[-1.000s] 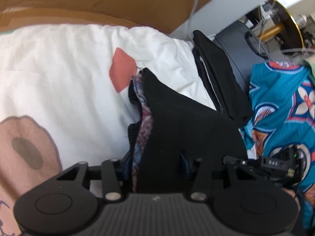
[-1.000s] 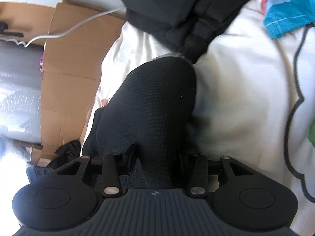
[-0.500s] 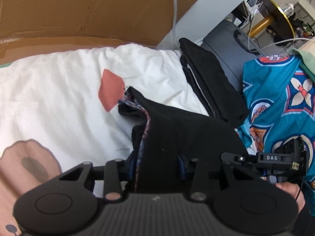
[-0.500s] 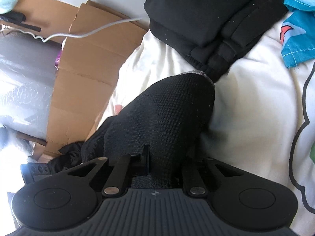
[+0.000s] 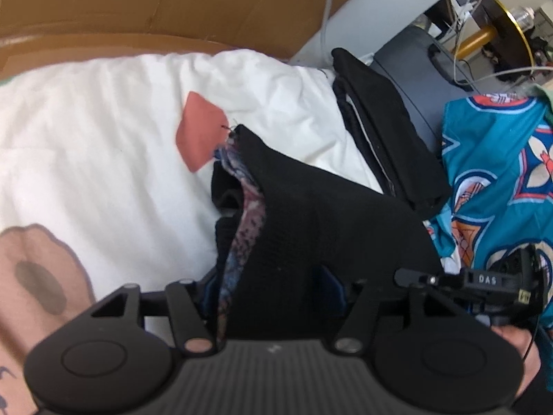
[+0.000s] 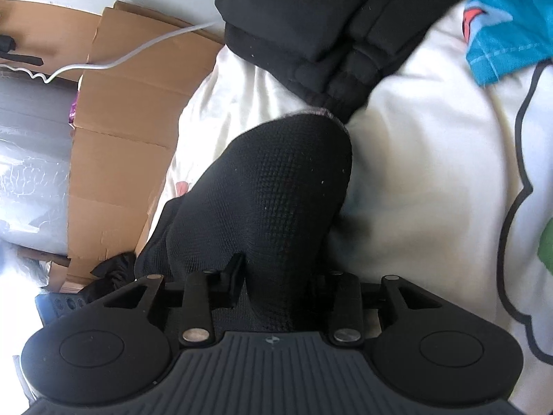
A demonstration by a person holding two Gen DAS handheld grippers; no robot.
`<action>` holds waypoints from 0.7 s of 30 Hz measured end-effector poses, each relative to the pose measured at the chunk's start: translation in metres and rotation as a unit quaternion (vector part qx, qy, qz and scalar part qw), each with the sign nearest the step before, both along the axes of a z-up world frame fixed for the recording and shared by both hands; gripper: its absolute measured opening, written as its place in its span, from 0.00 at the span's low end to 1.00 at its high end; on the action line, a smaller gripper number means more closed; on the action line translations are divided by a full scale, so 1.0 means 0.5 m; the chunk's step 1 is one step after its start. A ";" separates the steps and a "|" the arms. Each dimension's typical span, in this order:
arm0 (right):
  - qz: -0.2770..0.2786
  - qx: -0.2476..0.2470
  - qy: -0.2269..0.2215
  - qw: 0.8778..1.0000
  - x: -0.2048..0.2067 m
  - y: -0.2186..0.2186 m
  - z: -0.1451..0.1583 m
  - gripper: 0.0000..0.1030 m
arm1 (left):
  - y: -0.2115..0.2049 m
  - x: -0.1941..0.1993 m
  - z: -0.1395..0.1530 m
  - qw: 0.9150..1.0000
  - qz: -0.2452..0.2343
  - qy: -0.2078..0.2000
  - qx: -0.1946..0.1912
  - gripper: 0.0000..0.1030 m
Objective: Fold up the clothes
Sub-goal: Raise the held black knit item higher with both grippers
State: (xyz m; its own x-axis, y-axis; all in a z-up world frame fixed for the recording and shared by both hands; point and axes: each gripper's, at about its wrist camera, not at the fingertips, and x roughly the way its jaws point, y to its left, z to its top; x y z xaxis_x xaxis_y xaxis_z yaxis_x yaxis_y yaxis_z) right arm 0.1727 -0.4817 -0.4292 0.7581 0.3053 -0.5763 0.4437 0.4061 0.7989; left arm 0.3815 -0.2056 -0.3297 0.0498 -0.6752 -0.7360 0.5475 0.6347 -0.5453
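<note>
White bedding (image 5: pixel 103 145) printed with pink and brown shapes covers the bed I am working over, and it fills most of both wrist views. Brown cardboard (image 5: pixel 166 3) stands along its far edge, with a white cable (image 6: pixel 138 55) trailing across it in the right wrist view. On the bed beyond my grippers lies a folded stack of black clothes (image 6: pixel 328 24), and beside that a teal patterned garment (image 5: pixel 501 173) is spread out. Nearer to me, the black mesh garment (image 5: pixel 328 224) I am folding is bunched up over the bedding, its speckled blue and pink lining (image 5: pixel 245 221) showing along one open edge. It runs back between the jaws of both tools. My left gripper (image 5: pixel 273 290) has just been opening its jaws with the cloth between them; whether the pads still press on it I cannot tell, since the fabric hides them. My right gripper (image 6: pixel 280 276) has also just been widening, the mesh humped up in front of it, and its grip is likewise hidden from me.
</note>
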 end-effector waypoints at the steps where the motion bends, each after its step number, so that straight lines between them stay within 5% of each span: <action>1: 0.006 -0.004 -0.004 1.000 0.001 0.002 0.002 0.22 | 0.001 0.000 0.001 1.000 -0.001 -0.002 -0.003 0.53; 2: 0.010 -0.010 -0.009 1.000 0.002 0.005 0.007 0.14 | 0.003 0.000 0.002 1.000 0.000 -0.003 -0.006 0.47; 4: 0.018 -0.022 -0.018 0.999 0.003 0.009 0.016 0.11 | 0.014 -0.001 0.003 1.000 0.009 0.003 -0.014 0.42; 21: 0.005 -0.098 -0.045 0.994 -0.106 0.028 0.134 0.10 | -0.018 -0.126 0.097 0.998 0.014 -0.060 -0.021 0.32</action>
